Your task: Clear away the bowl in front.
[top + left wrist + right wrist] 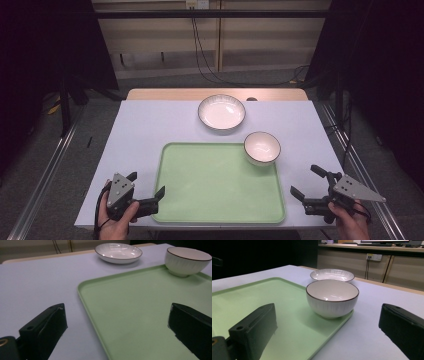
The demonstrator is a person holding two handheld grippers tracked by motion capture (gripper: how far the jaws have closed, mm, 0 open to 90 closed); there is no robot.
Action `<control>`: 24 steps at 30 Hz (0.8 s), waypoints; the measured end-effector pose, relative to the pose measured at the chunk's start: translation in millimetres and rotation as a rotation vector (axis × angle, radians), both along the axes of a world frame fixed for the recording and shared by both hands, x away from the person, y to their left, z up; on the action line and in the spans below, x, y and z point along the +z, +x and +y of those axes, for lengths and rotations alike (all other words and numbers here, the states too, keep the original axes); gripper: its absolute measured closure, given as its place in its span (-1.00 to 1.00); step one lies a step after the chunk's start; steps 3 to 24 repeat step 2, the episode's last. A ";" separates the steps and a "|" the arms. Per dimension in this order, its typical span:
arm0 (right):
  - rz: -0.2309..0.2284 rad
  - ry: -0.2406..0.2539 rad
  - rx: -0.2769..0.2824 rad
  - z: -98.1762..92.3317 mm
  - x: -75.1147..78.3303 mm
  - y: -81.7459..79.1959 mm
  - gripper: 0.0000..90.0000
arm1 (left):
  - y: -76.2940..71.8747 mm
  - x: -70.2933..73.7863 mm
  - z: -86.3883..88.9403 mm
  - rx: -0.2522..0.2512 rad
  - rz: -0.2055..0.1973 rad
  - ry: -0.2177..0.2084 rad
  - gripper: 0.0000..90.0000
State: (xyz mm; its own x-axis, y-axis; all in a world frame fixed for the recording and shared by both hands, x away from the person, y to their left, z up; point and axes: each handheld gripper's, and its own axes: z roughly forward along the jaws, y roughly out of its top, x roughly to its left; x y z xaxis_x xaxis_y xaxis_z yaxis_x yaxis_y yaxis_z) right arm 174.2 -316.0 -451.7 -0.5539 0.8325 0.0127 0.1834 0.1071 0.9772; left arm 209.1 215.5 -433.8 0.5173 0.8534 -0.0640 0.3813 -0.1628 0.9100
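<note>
Looks like a lab or test room set up for recording, not a home. White-topped table standing on grey carpet, flanked by metal rails at floor level. Black curtains hung on both sides, closing off the work area. Behind, plain beige wall panels with a socket and black cables trailing down to the floor. In the right gripper view, a long counter carrying what may be a monitor and keyboard, too dim and cropped to be sure.
</note>
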 end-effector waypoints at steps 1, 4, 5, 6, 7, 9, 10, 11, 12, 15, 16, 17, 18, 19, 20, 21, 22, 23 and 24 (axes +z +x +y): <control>0.003 0.010 -0.004 -0.3 -0.2 0.4 -0.98 | 0.2 0.4 1.4 0.001 0.000 0.012 -0.96; 0.004 0.004 -0.006 -1.4 -0.5 0.7 -0.98 | 0.2 0.4 1.4 0.001 0.000 0.012 -0.96; 0.004 0.004 -0.006 -1.4 -0.5 0.7 -0.98 | 0.2 0.4 1.4 0.001 0.000 0.012 -0.96; 0.004 0.004 -0.006 -1.4 -0.5 0.7 -0.98 | 0.2 0.4 1.4 0.001 0.000 0.012 -0.96; 0.004 0.004 -0.006 -1.4 -0.5 0.7 -0.98 | 0.2 0.4 1.4 0.001 0.000 0.012 -0.96; 0.004 0.004 -0.006 -1.4 -0.5 0.7 -0.98 | 0.2 0.4 1.4 0.001 0.000 0.012 -0.96; 0.004 0.004 -0.006 -1.4 -0.5 0.7 -0.98 | 0.2 0.4 1.4 0.001 0.000 0.012 -0.96; 0.004 0.004 -0.006 -1.4 -0.5 0.7 -0.98 | 0.2 0.4 1.4 0.001 0.000 0.012 -0.96; 0.004 0.004 -0.006 -1.4 -0.5 0.7 -0.98 | 0.2 0.4 1.4 0.001 0.000 0.012 -0.96; 0.004 0.004 -0.006 -1.4 -0.5 0.7 -0.98 | 0.2 0.4 1.4 0.001 0.000 0.012 -0.96; 0.004 0.004 -0.006 -1.4 -0.5 0.7 -0.98 | 0.2 0.4 1.4 0.001 0.000 0.012 -0.96; 0.004 0.004 -0.006 -1.4 -0.5 0.7 -0.98 | 0.2 0.4 1.4 0.001 0.000 0.012 -0.96; 0.004 0.004 -0.006 -1.4 -0.5 0.7 -0.98 | 0.2 0.4 1.4 0.001 0.000 0.012 -0.96; 0.004 0.004 -0.006 -1.4 -0.5 0.7 -0.98 | 0.2 0.4 1.4 0.001 0.000 0.012 -0.96; 0.004 0.004 -0.006 -1.4 -0.5 0.7 -0.98 | 0.2 0.4 1.4 0.001 0.000 0.012 -0.96; 0.004 0.004 -0.006 -1.4 -0.5 0.7 -0.98 | 0.2 0.4 1.4 0.001 0.000 0.012 -0.96; 0.004 0.004 -0.006 -1.4 -0.5 0.7 -0.98 | 0.2 0.4 1.4 0.001 0.000 0.012 -0.96; 0.004 0.004 -0.006 -1.4 -0.5 0.7 -0.98 | 0.2 0.4 1.4 0.001 0.000 0.012 -0.96; 0.004 0.004 -0.006 -1.4 -0.5 0.7 -0.98 | 0.2 0.4 1.4 0.001 0.000 0.012 -0.96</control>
